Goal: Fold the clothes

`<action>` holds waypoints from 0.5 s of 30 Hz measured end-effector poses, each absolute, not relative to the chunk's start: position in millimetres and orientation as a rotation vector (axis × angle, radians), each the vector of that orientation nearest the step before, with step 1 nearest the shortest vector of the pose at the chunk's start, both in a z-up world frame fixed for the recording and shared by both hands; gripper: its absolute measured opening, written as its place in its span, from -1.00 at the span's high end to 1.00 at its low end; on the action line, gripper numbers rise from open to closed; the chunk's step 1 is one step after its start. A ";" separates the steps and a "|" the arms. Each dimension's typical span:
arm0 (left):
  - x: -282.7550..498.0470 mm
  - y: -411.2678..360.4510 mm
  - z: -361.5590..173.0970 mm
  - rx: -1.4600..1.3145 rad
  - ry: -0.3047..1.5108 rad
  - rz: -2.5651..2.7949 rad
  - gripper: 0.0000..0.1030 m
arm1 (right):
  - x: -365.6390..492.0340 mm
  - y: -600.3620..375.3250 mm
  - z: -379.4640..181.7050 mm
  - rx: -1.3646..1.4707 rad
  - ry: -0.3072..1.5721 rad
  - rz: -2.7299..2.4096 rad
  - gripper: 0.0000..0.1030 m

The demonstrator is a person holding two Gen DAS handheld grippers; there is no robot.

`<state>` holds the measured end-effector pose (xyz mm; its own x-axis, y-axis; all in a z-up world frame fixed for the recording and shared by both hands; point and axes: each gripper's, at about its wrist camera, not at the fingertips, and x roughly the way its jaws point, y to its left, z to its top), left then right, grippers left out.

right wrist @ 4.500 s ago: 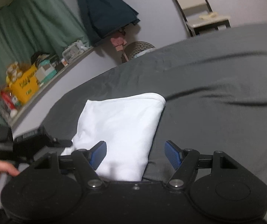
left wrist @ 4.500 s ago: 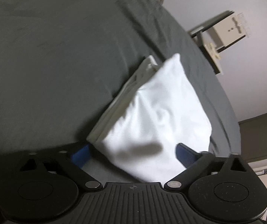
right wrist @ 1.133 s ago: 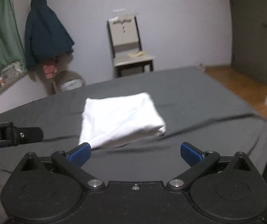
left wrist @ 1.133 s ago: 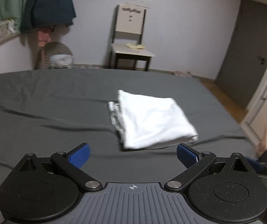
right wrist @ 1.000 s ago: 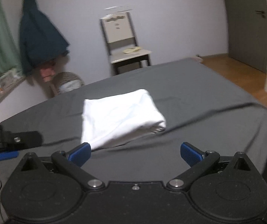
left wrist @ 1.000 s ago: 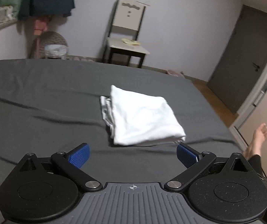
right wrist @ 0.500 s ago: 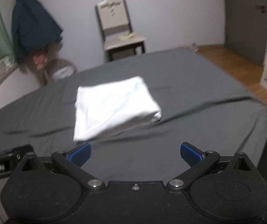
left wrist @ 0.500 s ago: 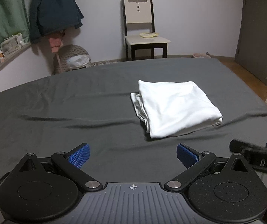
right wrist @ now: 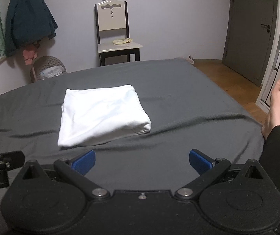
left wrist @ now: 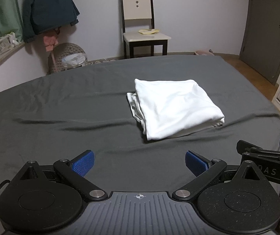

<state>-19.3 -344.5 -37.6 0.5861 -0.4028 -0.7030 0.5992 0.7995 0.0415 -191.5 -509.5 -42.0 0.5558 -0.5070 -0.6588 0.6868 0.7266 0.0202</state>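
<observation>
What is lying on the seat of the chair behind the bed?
A small pale yellow item, maybe cloth, lies on the chair seat. Too small to identify. The bed edge hides the chair's lower legs.

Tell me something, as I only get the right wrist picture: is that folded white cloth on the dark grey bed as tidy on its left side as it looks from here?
Observer: Not quite. In the left wrist view, the folded white cloth shows several loose layers poking out unevenly along its left edge.
Visitor: And the other tool? I see only a black sliver of it.
Observer: The left tool has its blue pads wide apart with nothing between them, above the dark grey bedsheet and short of the cloth.
</observation>
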 end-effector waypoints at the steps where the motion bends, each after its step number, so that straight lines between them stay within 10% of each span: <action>1: -19.4 -344.5 -37.7 0.290 0.740 -0.597 -0.94 | -191.7 -510.4 -42.3 0.292 0.679 -0.715 -1.00; 15: -18.1 -343.8 -41.2 0.281 0.773 -0.592 -0.94 | -189.6 -502.8 -41.3 0.238 0.677 -0.682 -1.00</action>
